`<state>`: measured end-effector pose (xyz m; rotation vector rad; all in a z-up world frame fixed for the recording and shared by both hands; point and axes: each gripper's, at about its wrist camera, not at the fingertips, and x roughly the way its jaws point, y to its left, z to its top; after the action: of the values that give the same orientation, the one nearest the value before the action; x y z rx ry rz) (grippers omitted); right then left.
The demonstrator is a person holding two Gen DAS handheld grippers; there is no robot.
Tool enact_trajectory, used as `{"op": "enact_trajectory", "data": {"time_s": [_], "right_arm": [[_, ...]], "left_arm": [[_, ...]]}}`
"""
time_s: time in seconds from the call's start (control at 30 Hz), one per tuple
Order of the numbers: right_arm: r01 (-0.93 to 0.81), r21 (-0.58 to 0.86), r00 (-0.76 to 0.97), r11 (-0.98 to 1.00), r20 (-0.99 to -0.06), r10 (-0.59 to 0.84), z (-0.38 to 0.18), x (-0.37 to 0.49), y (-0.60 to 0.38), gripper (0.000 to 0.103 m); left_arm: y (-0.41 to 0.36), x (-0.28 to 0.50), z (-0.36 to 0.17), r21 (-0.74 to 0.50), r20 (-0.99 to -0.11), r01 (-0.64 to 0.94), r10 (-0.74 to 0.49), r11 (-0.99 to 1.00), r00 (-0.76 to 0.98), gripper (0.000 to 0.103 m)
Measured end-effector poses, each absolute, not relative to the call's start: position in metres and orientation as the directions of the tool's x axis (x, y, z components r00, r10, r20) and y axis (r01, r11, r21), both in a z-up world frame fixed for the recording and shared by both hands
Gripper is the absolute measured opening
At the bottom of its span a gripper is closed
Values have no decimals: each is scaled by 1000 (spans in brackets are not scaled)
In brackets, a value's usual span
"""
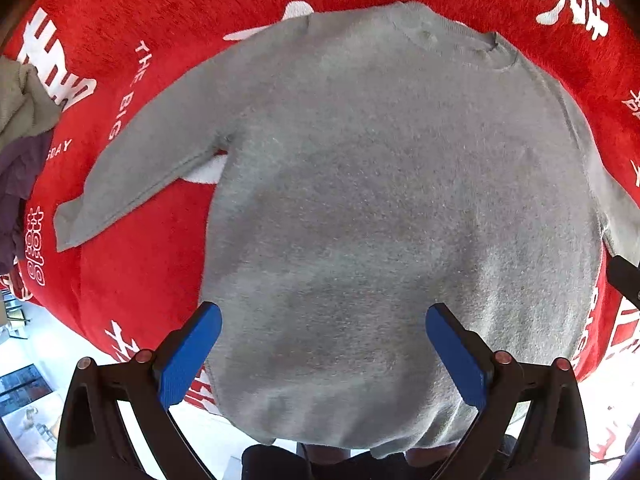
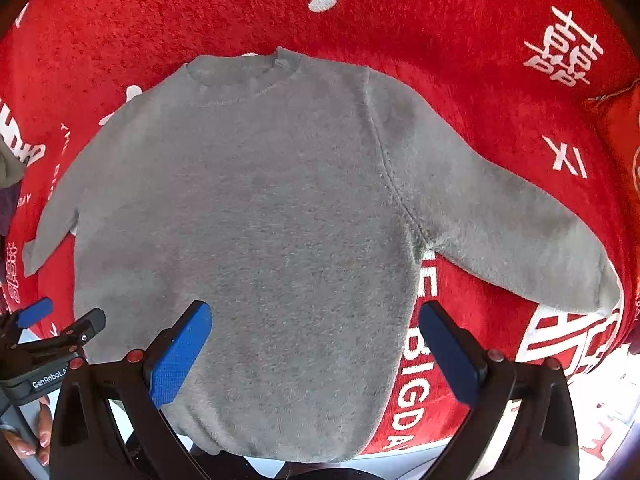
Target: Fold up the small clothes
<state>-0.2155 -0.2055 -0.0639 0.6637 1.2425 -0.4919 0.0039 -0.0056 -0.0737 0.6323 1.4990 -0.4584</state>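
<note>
**Mia:** What is that gray thing?

**Ben:** It is a small gray sweater (image 1: 380,208). It lies flat on a red fuzzy cloth (image 1: 132,280) with white letters on it. The cloth covers the worktop.

**Mia:** Which way does the sweater lie?

**Ben:** The neck hole (image 2: 244,76) is on the far side. The bottom edge is on the near side and hangs a little over the near edge of the worktop. Both sleeves stick out. The left sleeve (image 1: 136,168) goes out to the left and slants toward the near side. The right sleeve (image 2: 512,224) goes out to the right and slants the same way.

**Mia:** Where are the tongs?

**Ben:** The left tongs (image 1: 324,344) hang over the near part of the sweater and point down at it. Their blue pads (image 1: 192,356) are wide apart. Nothing is pinched in them.

**Mia:** And the other ones?

**Ben:** The right tongs (image 2: 316,344) hang over the near right part of the sweater. They are wide apart too, and they pinch nothing. One pad is over the gray sweater, and the other is over the red cloth just beside it.

**Mia:** What is way over on the left?

**Ben:** A heap of other clothes (image 1: 20,144), tan and purple, on the left edge of the red cloth.
</note>
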Motion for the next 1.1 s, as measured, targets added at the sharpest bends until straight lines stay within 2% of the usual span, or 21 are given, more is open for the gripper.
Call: {"op": "enact_trajectory", "data": {"time_s": [0.6,1.1], "right_arm": [[689,149,242,709,-970,-31,-81,-215,-199,103],[686,168,240,708,-971,-2,-91,-205,-195,103]], "left_arm": [[-5,13,-87,89,-995,646,100,758,20,103],[3,25,-90,40,-998,629,55,776,-4,103]]}}
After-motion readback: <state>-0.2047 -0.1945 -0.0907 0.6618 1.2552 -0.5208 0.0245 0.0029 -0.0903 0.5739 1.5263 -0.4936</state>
